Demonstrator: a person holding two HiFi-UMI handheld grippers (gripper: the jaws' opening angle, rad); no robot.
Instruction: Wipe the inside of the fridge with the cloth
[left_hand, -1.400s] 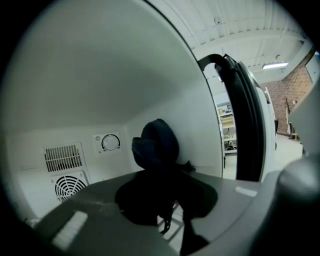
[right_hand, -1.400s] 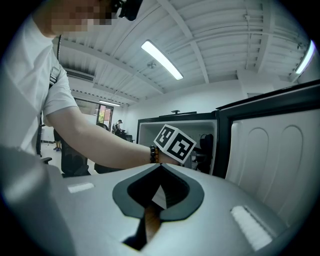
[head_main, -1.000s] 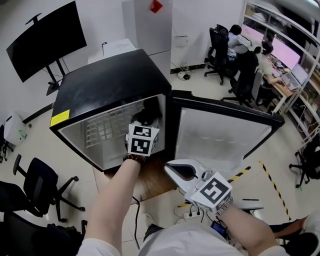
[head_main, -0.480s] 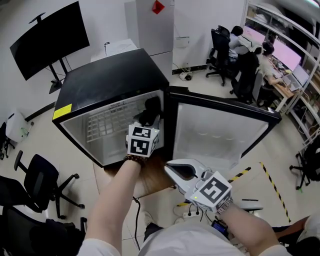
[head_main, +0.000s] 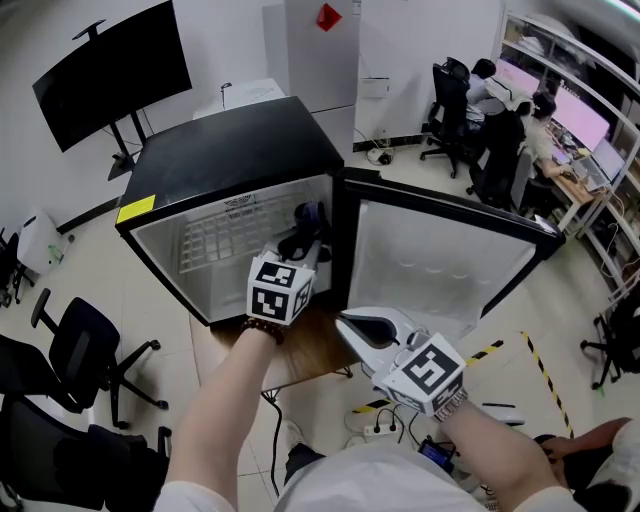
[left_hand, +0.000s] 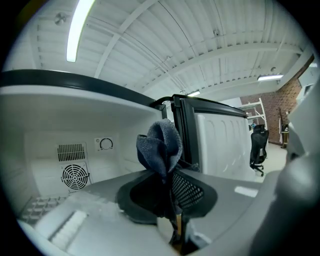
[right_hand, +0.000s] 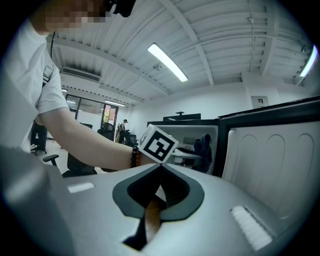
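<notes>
Head view: the left gripper (head_main: 303, 248) reaches into the open fridge (head_main: 230, 165) at centre frame, and the right gripper (head_main: 345, 322) hangs below it.

Left gripper view: this view alone shows the back-wall fan (left_hand: 75, 176). The fingers (left_hand: 192, 192) pinch the cloth (left_hand: 160, 146), which bunches above them.

Right gripper view: its fingers are pressed together and empty.

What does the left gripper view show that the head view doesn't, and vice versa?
Only the left gripper view shows the round fan and dial on the back wall inside the fridge. Only the head view shows the black monitor and the right gripper. Both show the blue cloth pinched in the left gripper, and the open door.
</notes>
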